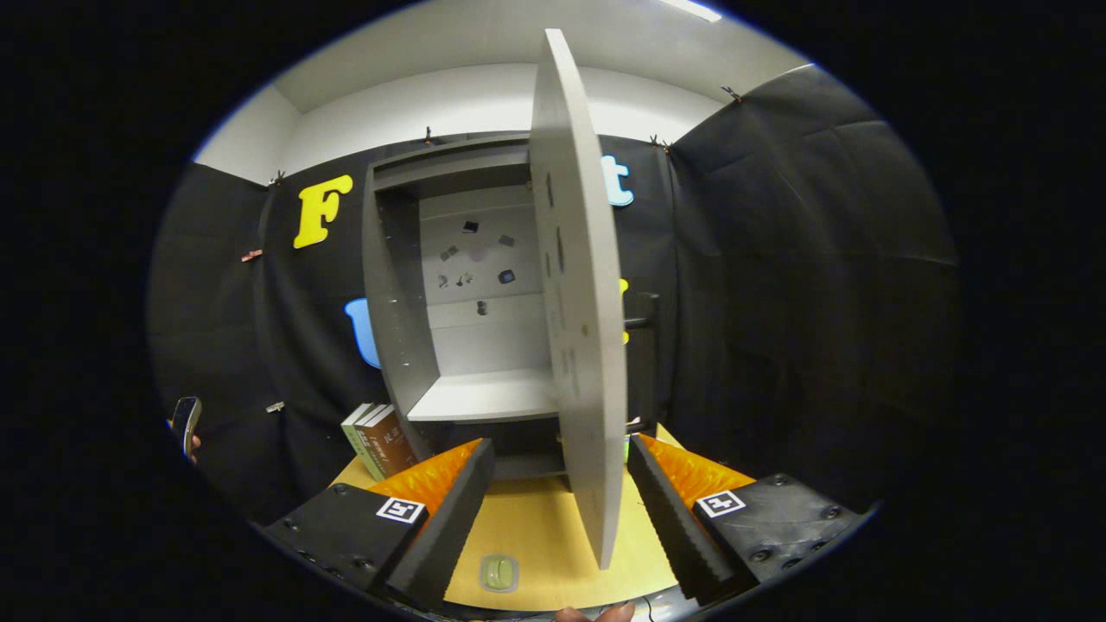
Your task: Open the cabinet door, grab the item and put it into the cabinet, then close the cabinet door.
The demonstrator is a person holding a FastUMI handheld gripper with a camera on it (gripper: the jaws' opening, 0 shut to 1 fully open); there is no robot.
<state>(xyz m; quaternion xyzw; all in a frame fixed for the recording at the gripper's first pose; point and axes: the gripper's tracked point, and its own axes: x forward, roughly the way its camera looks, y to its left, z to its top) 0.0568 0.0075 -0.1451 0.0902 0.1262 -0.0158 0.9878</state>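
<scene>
Though the tongs (562, 510) gape empty, the open door (579, 302) hides the cabinet's (393, 285) right side.

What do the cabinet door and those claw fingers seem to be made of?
The cabinet door, swung open edge-on between the open claw's fingers, looks like grey matt laminated board: flat, even colour, no grain. The fingers look like dark ribbed rubber or foam pads on orange plastic, though that's uncertain.
</scene>
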